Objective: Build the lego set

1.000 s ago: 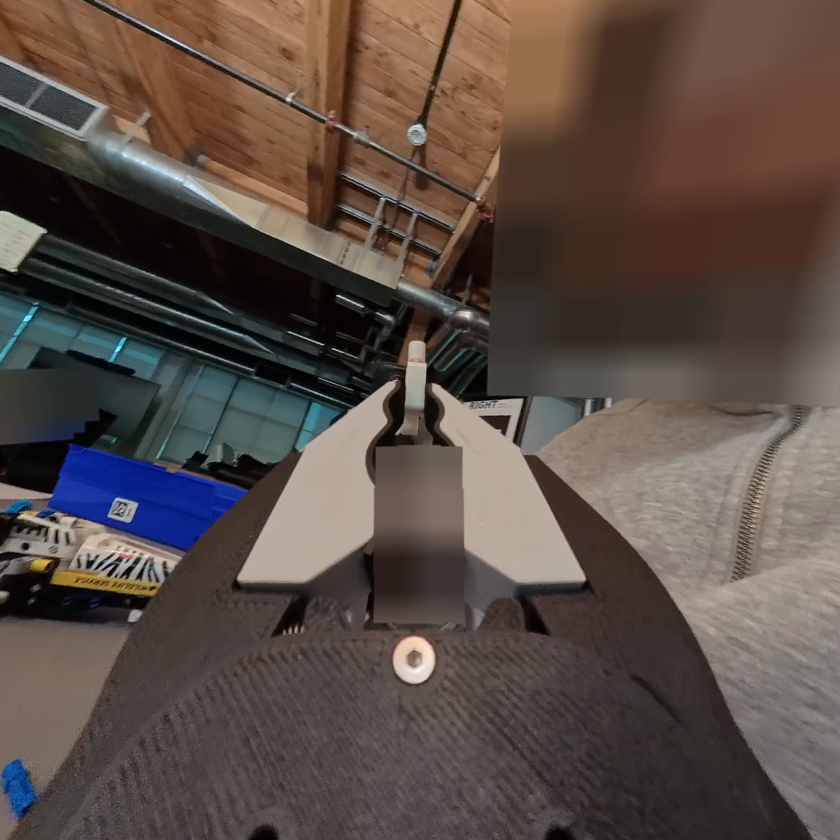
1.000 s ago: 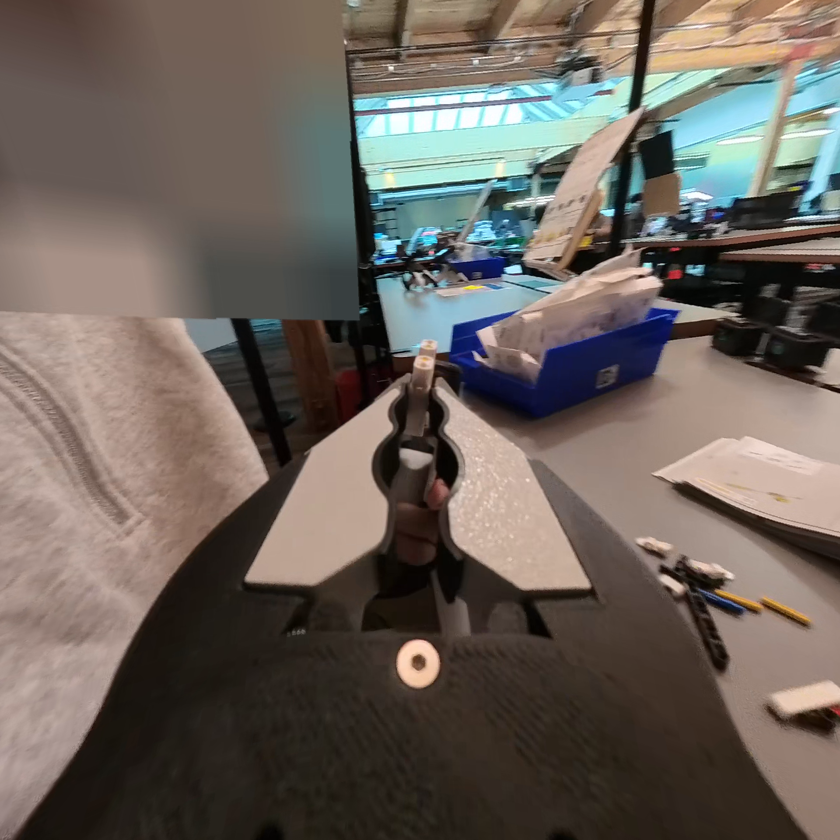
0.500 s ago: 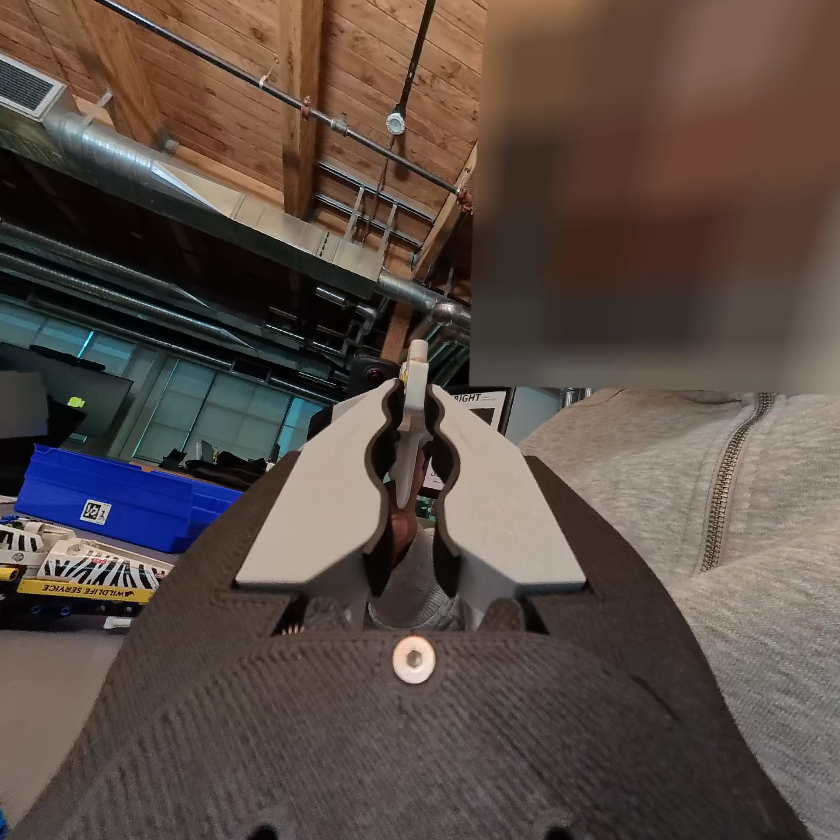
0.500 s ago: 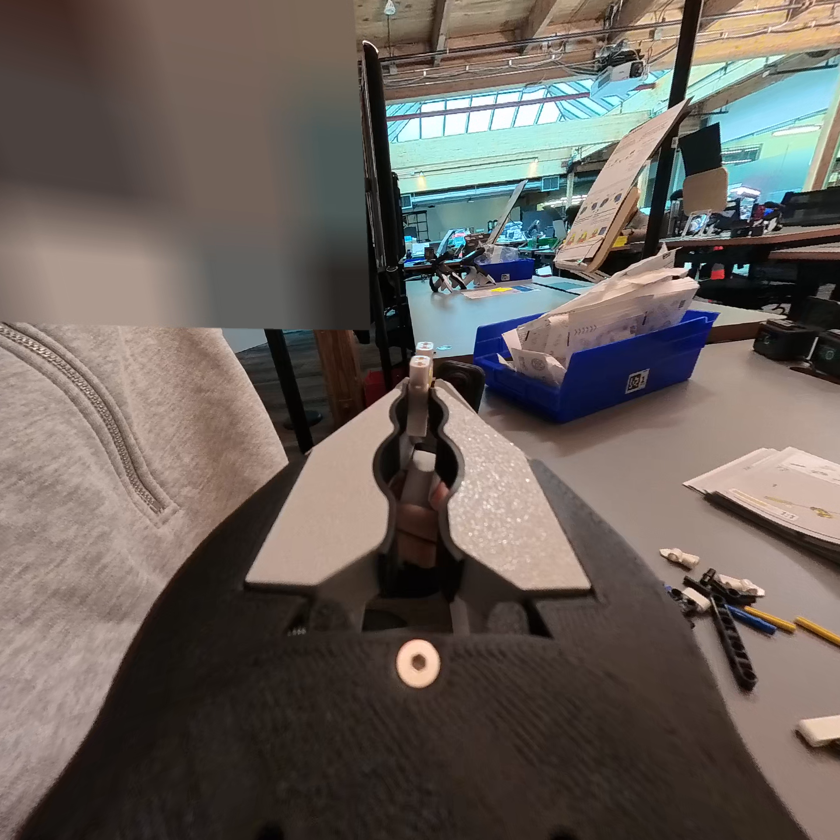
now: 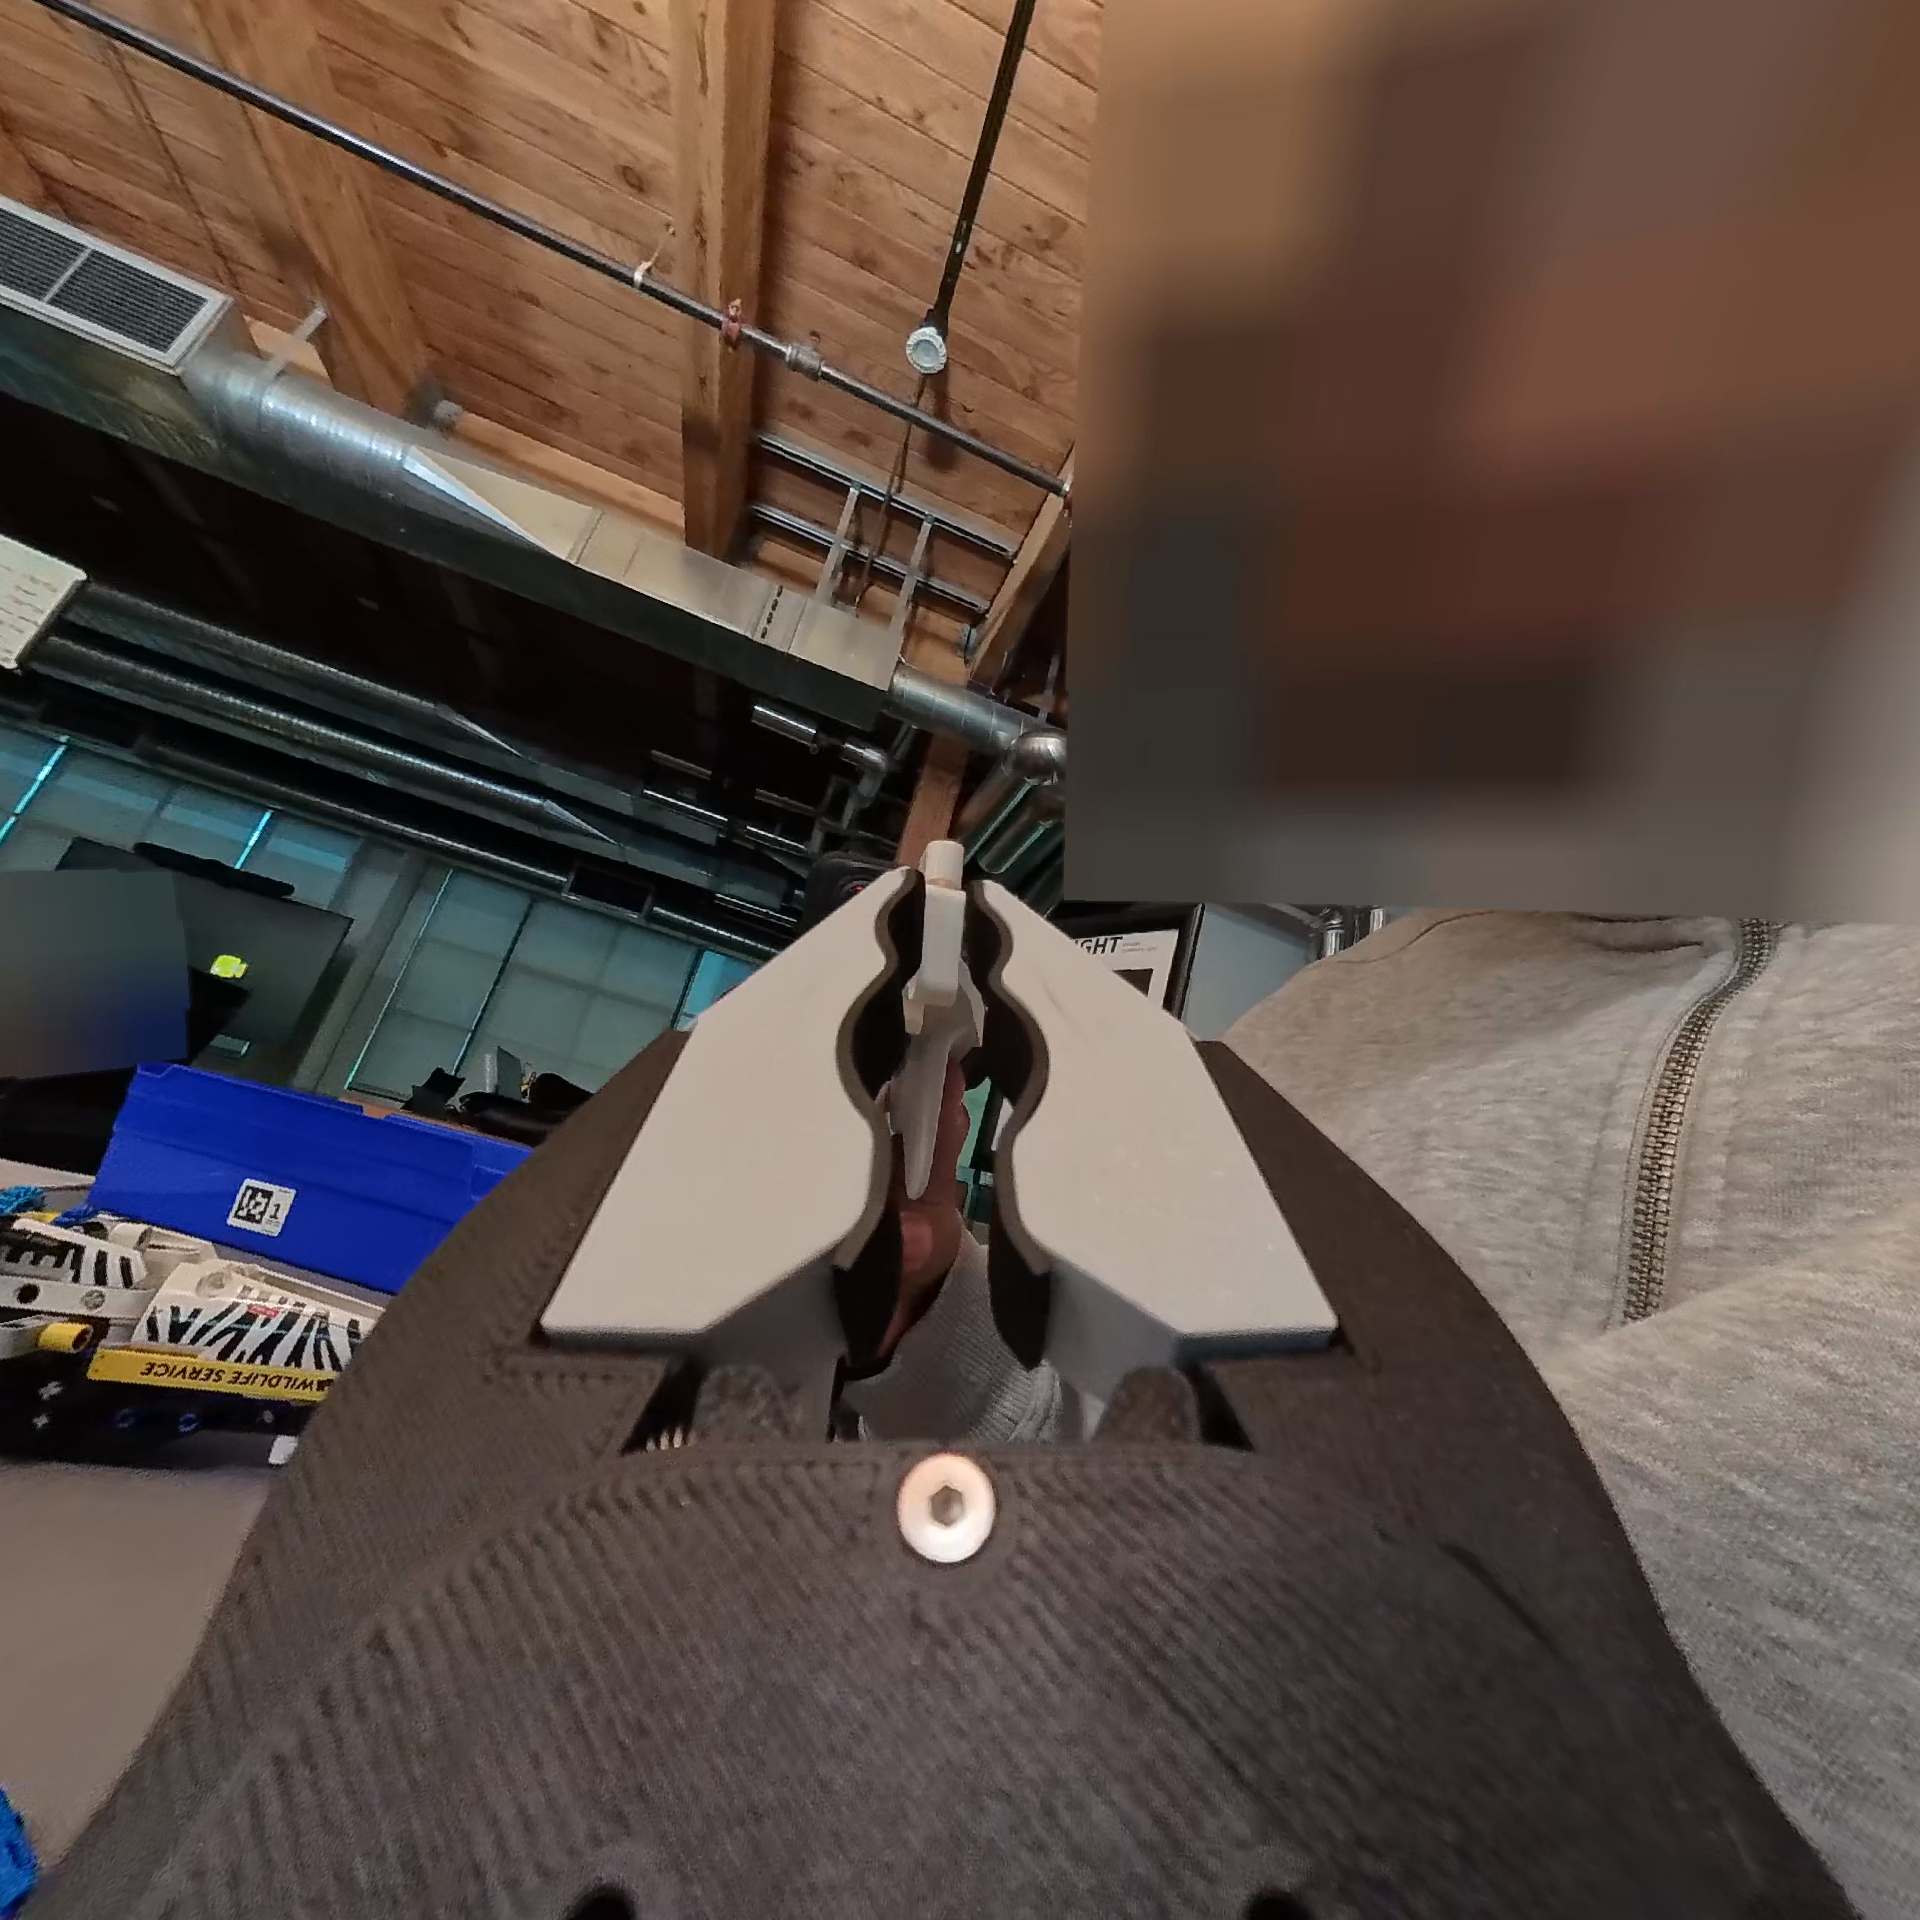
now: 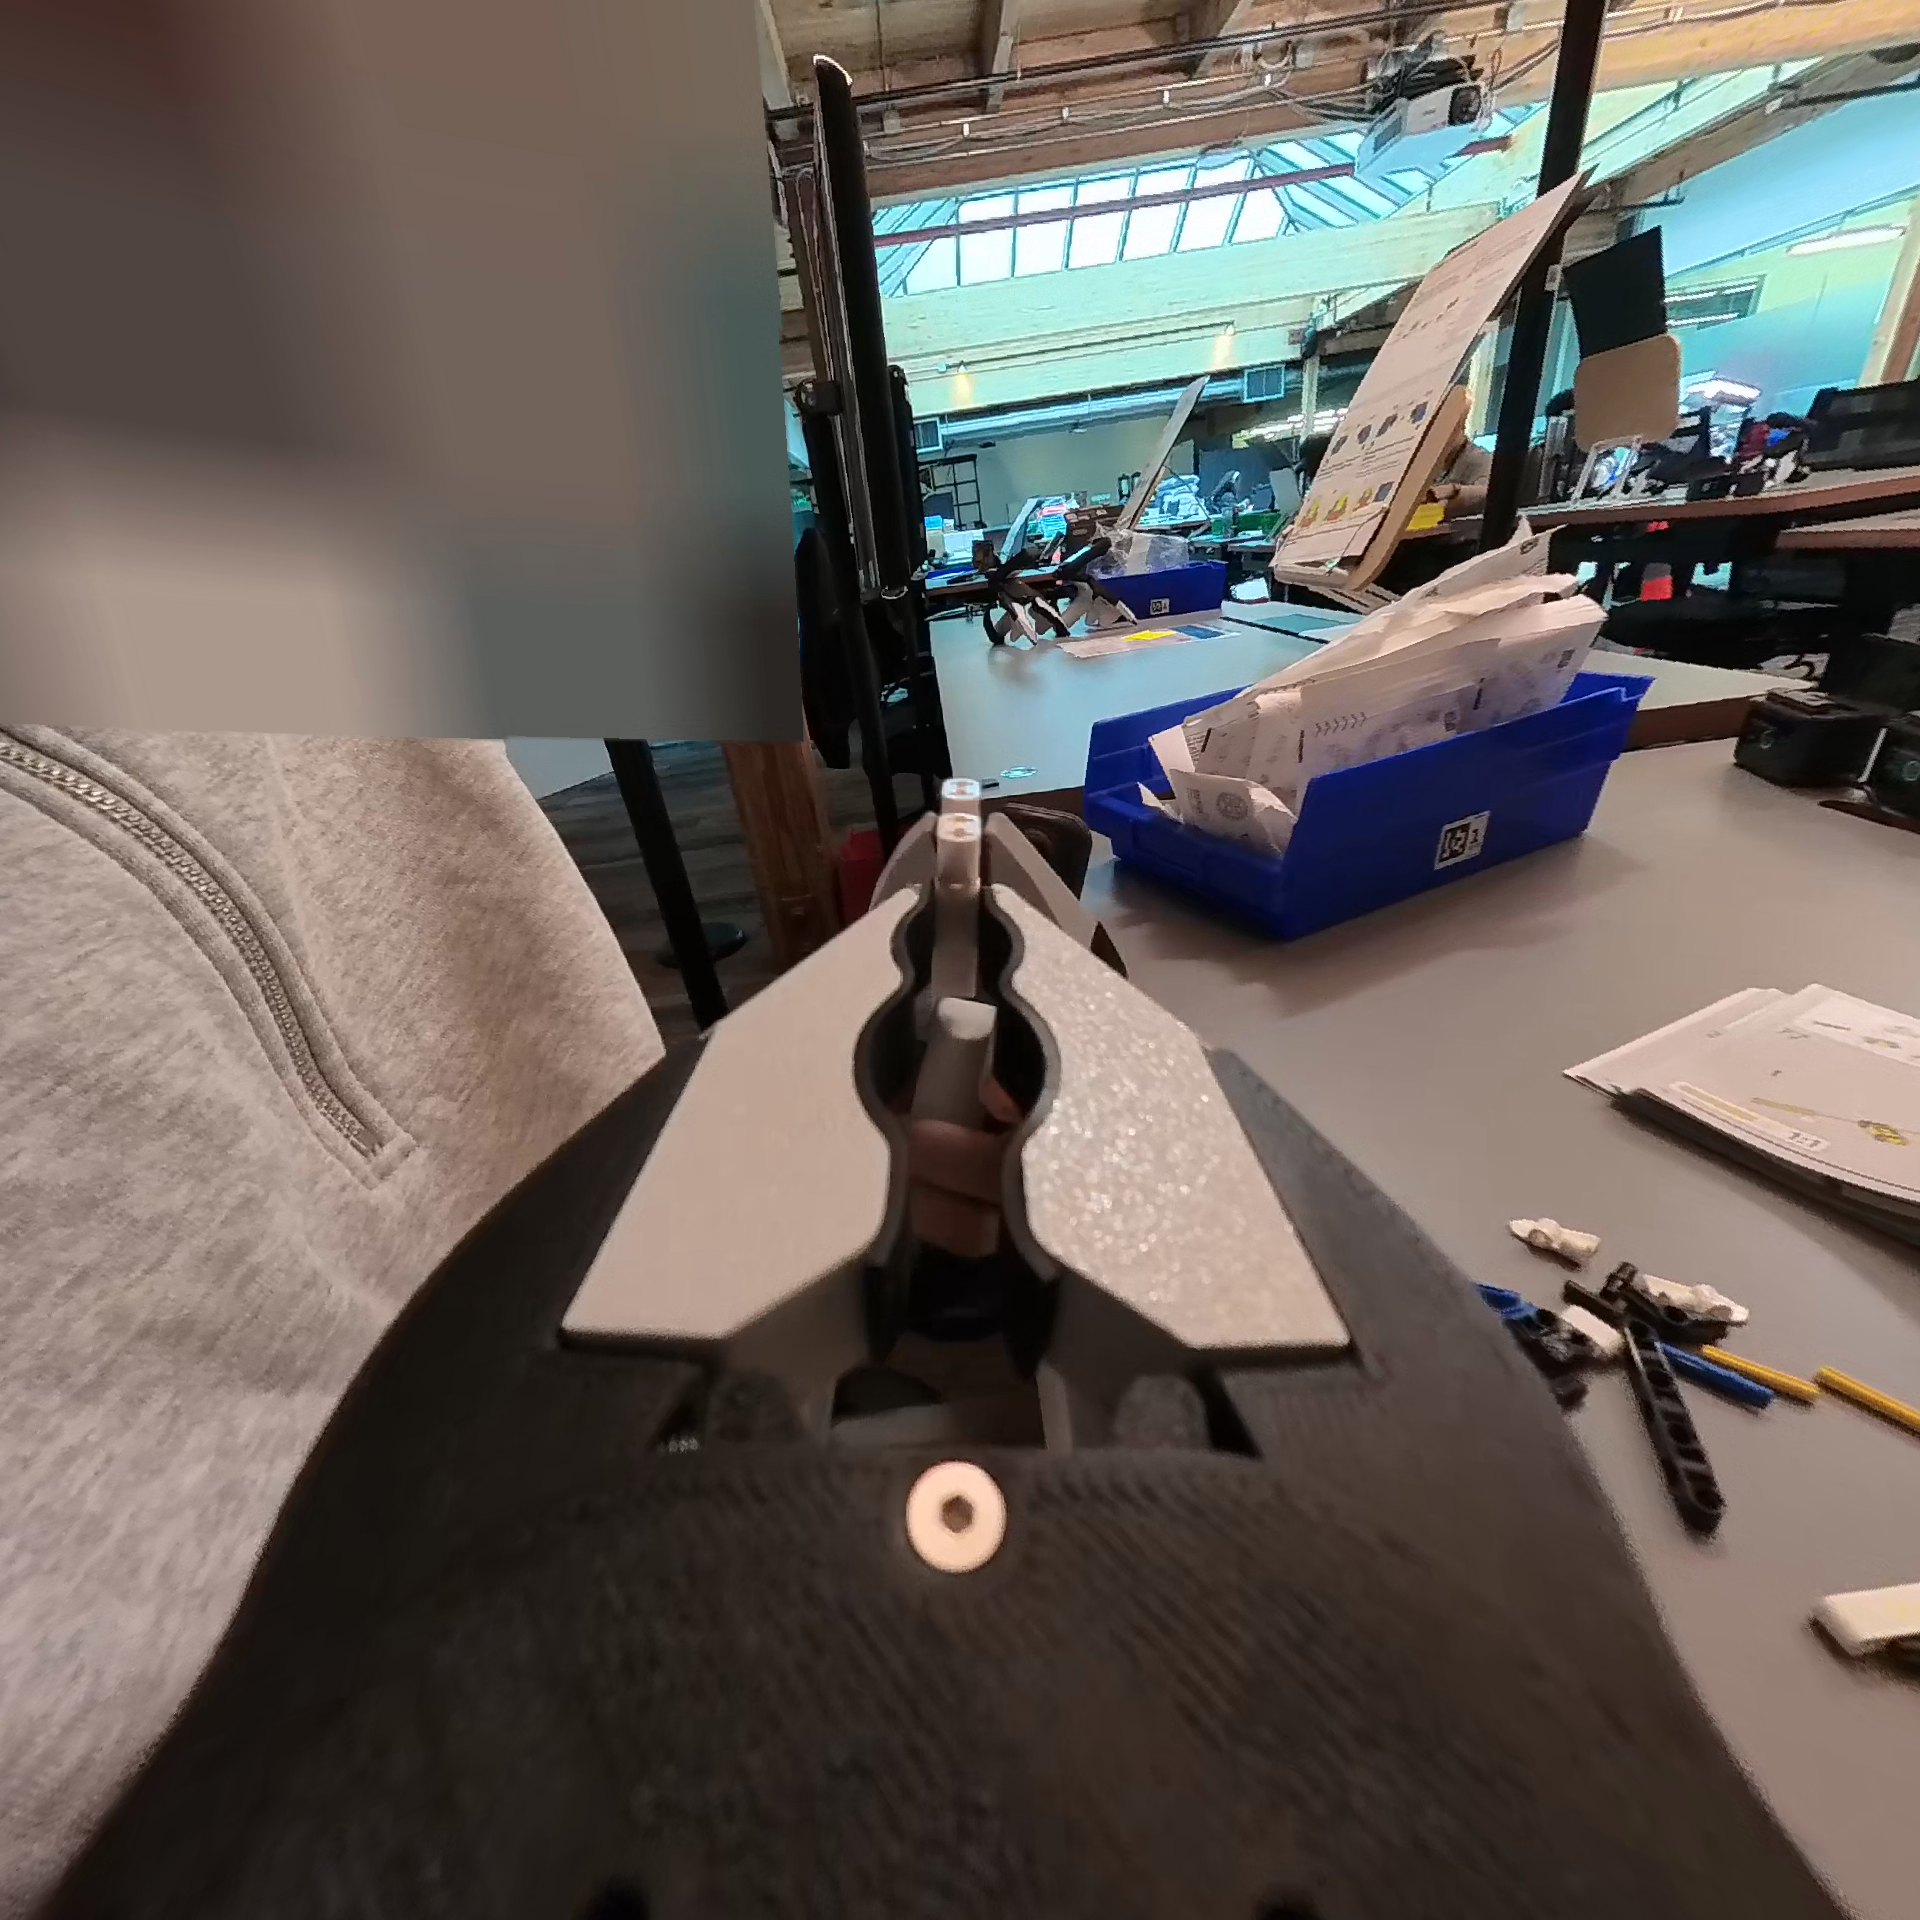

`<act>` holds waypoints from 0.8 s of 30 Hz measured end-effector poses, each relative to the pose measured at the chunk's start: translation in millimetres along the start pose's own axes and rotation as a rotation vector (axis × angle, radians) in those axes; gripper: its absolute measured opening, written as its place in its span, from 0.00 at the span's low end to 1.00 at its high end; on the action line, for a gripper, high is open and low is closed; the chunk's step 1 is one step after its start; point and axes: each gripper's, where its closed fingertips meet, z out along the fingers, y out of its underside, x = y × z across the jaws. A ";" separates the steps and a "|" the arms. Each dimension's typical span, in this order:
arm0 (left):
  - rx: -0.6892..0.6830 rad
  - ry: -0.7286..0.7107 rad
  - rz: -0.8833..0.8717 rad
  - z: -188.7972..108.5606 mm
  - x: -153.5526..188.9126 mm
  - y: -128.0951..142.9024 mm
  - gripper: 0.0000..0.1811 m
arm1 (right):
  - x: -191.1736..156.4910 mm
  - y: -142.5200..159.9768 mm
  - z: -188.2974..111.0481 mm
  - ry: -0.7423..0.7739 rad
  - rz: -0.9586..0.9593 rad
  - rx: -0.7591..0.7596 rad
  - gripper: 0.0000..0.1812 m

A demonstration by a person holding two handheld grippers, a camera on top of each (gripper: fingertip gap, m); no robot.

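My left gripper (image 5: 943, 894) is shut on a small white lego piece (image 5: 940, 940) and holds it up in the air, tilted toward the ceiling and close to the person's grey hoodie (image 5: 1621, 1195). My right gripper (image 6: 961, 852) is shut on a light grey and white lego piece (image 6: 958, 857) whose end sticks out past the tips; it is raised above the grey table (image 6: 1403, 1018). The two pieces appear to meet tip to tip; I cannot tell whether they are joined. A partly built zebra-striped lego vehicle (image 5: 177, 1340) sits on the table at the far left.
Loose lego parts (image 6: 1652, 1340) and a white piece (image 6: 1870, 1631) lie right of my right gripper. An instruction booklet (image 6: 1787, 1101) lies farther right. A blue bin (image 6: 1382, 821) holds paper bags. Another blue bin (image 5: 291, 1174) stands behind the vehicle. Only a small space, under 4 cm, lies between the two pairs of fingers. The right tips stand about 25 centimetres off the partly built zebra-striped lego vehicle (image 5: 177, 1340).
Both grippers stayed shut on their pieces and shifted only slightly. The right view has tilted up and drawn a little toward the table; the left view swung slightly and back.
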 end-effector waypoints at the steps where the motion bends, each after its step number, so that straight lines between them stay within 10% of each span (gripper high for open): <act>1: -0.002 -0.001 -0.002 0.1 0.0 0.5 0.03 | 0.0 0.3 0.0 -0.002 0.005 0.000 0.03; 24: -0.062 0.047 -0.041 3.9 6.4 11.1 0.04 | -3.5 2.1 -0.2 -0.064 0.075 0.020 0.03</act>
